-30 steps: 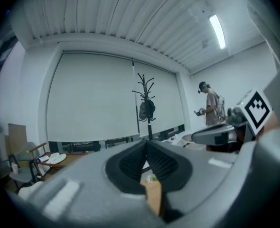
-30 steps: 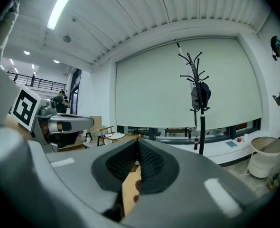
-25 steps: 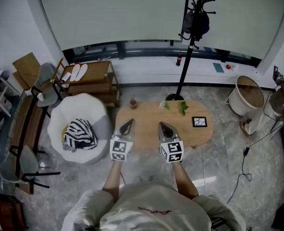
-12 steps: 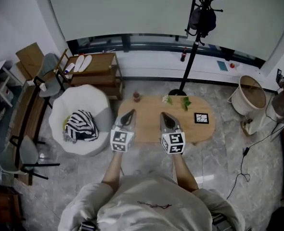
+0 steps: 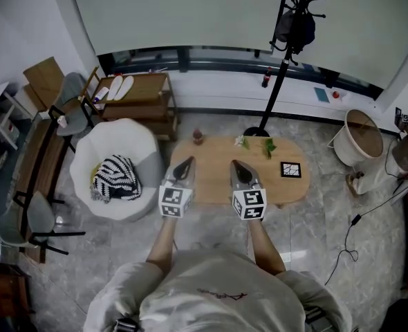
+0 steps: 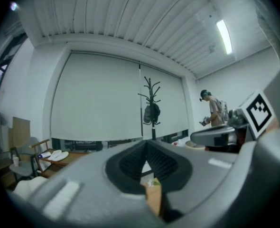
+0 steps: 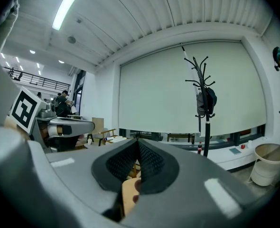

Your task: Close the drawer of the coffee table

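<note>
The oval wooden coffee table (image 5: 218, 178) stands in front of me in the head view. No drawer shows from this angle. My left gripper (image 5: 188, 160) and right gripper (image 5: 234, 163) hover side by side over the table's near half, both shut and holding nothing. In the left gripper view the jaws (image 6: 146, 144) meet at the tip, with a sliver of the table top (image 6: 153, 198) below them. The right gripper view shows the same: closed jaws (image 7: 138, 141) above a strip of table (image 7: 129, 194).
On the table are a small dark red jar (image 5: 198, 136), leafy sprigs (image 5: 256, 144) and a black square coaster (image 5: 290, 169). A white armchair (image 5: 100, 151) with a striped cushion is left of it. A coat stand (image 5: 273, 81), a wooden rack (image 5: 135, 102) and a basket (image 5: 363, 137) stand behind.
The head view has drifted slightly. Both grippers stay shut over the table's near half, in almost the same place.
</note>
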`<state>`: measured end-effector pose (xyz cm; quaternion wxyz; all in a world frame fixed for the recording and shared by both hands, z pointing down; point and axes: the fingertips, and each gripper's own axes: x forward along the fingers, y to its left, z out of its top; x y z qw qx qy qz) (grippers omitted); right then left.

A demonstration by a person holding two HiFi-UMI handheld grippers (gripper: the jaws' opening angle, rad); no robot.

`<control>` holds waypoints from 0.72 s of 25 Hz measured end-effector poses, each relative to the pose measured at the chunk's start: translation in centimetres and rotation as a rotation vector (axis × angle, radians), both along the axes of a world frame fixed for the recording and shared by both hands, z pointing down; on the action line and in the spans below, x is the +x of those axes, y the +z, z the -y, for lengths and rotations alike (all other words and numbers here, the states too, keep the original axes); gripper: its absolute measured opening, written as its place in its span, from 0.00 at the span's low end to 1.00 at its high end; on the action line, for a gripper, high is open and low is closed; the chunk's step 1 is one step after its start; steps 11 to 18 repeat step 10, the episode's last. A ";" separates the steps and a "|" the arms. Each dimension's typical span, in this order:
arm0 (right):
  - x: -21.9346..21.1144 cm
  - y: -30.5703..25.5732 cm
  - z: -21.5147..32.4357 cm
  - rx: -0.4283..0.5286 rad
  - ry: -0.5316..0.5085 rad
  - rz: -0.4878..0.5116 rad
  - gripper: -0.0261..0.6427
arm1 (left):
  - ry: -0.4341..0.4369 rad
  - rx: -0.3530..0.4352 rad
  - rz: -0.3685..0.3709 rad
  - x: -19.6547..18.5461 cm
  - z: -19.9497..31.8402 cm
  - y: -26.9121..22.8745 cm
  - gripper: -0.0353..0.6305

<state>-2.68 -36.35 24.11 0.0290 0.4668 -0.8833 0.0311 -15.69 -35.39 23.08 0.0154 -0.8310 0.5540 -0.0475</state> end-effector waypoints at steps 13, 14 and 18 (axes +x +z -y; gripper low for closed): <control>0.0 0.0 0.6 0.006 -0.004 -0.004 0.04 | 0.012 0.013 -0.005 0.4 0.5 0.1 0.06; 0.0 0.0 0.6 0.006 -0.004 -0.004 0.04 | 0.012 0.013 -0.005 0.4 0.5 0.1 0.06; 0.0 0.0 0.6 0.006 -0.004 -0.004 0.04 | 0.012 0.013 -0.005 0.4 0.5 0.1 0.06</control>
